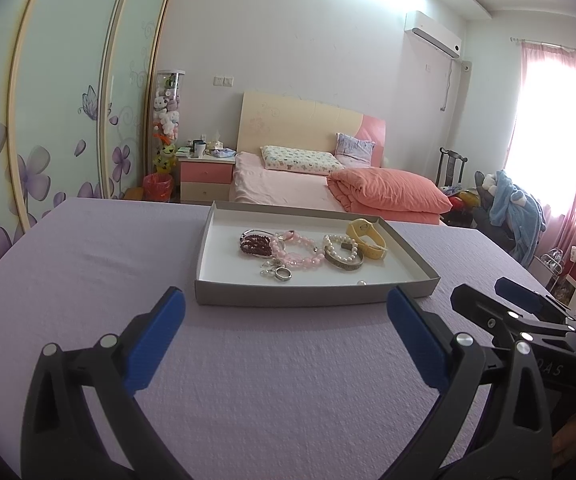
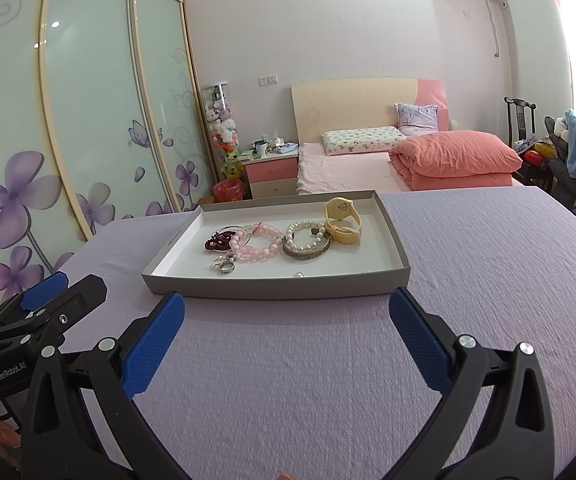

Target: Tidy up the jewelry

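Note:
A grey shallow tray (image 1: 307, 292) (image 2: 272, 289) with a white inside sits on the purple cloth. In it lie a dark red bead bracelet (image 1: 255, 243) (image 2: 219, 241), a pink bead bracelet (image 1: 299, 250) (image 2: 256, 242), a pearl bracelet on a metal bangle (image 1: 341, 254) (image 2: 305, 242), a yellow watch (image 1: 367, 236) (image 2: 343, 220), a silver ring (image 1: 282, 274) (image 2: 227, 267) and a loose pearl (image 1: 361, 282) (image 2: 298, 275). My left gripper (image 1: 286, 306) is open and empty, just short of the tray's near wall. My right gripper (image 2: 287, 307) is open and empty too, also at the near wall.
The purple cloth (image 1: 88, 272) (image 2: 507, 260) covers the table all round the tray. The right gripper shows at the right of the left wrist view (image 1: 499, 300); the left gripper shows at the left of the right wrist view (image 2: 64, 292). A bed and wardrobe stand beyond.

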